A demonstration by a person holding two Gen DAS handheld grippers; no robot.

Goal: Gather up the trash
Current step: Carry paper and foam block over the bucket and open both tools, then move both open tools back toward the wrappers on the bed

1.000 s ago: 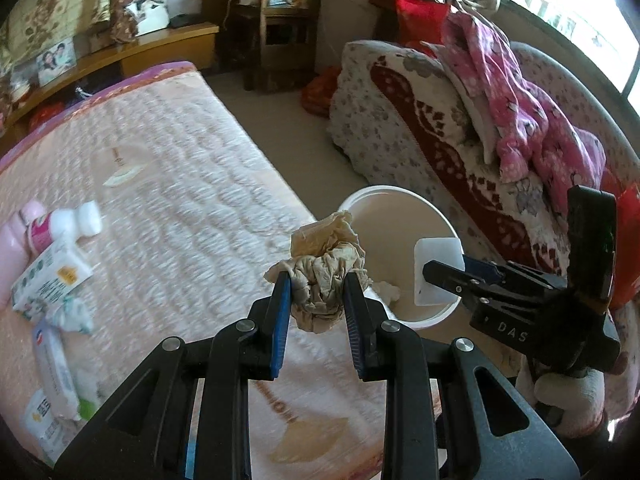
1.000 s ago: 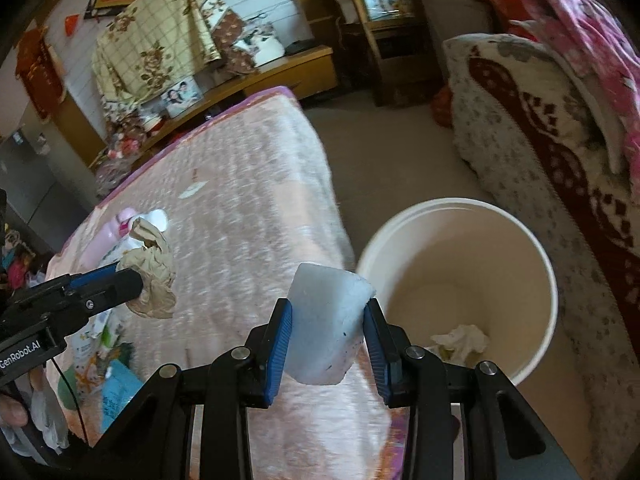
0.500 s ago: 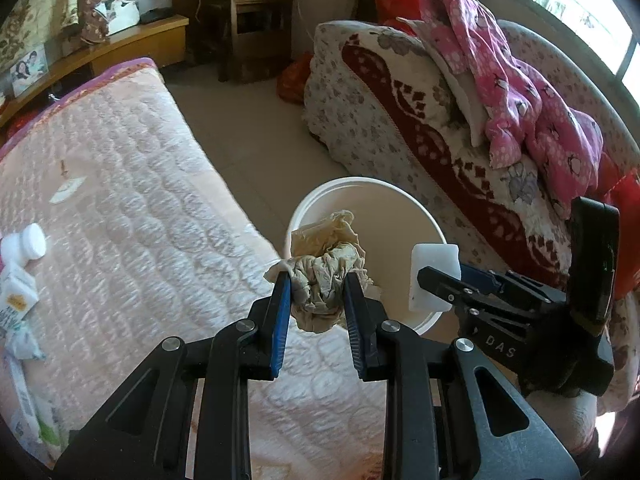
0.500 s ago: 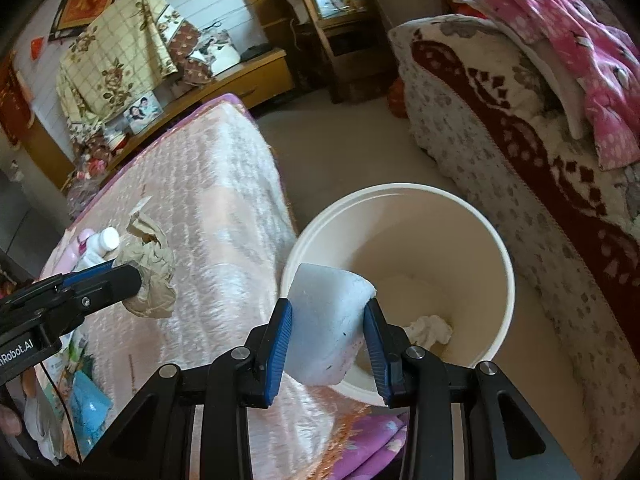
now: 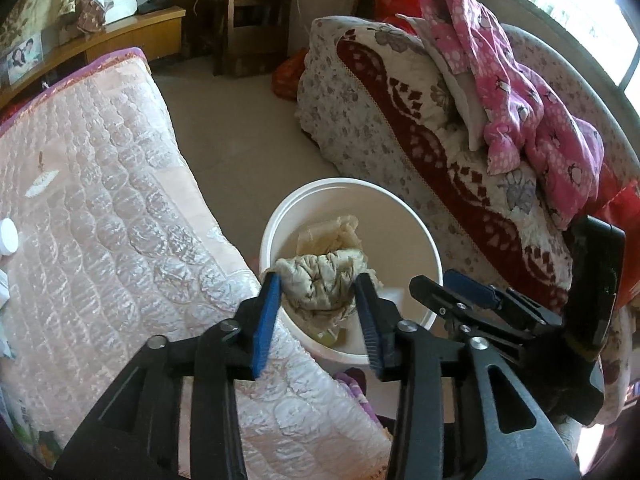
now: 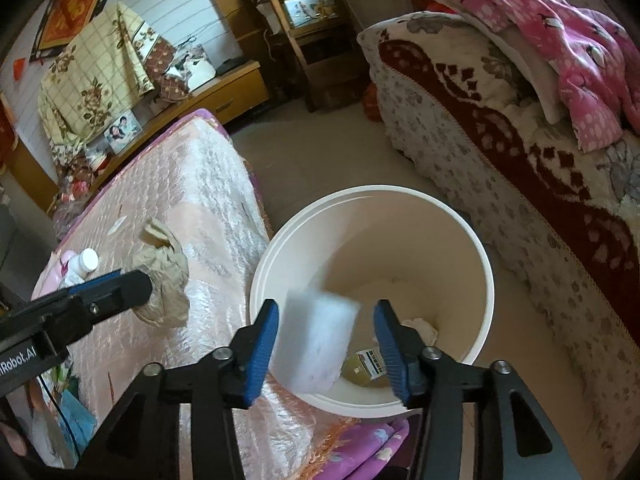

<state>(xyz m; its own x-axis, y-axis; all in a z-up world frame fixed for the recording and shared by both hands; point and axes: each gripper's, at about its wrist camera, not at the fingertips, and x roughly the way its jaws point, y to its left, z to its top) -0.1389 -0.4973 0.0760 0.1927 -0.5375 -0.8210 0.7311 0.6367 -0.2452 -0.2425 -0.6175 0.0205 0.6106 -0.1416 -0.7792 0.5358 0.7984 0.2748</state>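
A white bucket point(image 5: 434, 252) point(image 6: 486, 280) stands on the floor between the bed and the sofa, with some trash in its bottom. My left gripper point(image 5: 318, 308) is over the bucket's near rim; its jaws stand apart and a crumpled beige paper wad point(image 5: 324, 280) sits loosely between them. That wad also shows in the right wrist view point(image 6: 166, 276). My right gripper point(image 6: 324, 340) is open over the bucket, and a blurred white foam block point(image 6: 316, 340) is falling between its jaws.
A pink quilted bed point(image 5: 100, 220) point(image 6: 192, 200) lies to the left, with bottles and packets point(image 6: 80, 264) on its far side. A flowered sofa point(image 5: 400, 128) with pink clothes point(image 5: 520, 92) is on the right. A wooden shelf point(image 6: 304, 40) stands behind.
Both grippers moved right from over the bed to over the bucket. Both sets of jaws have opened; the white block has left the right jaws and is dropping.
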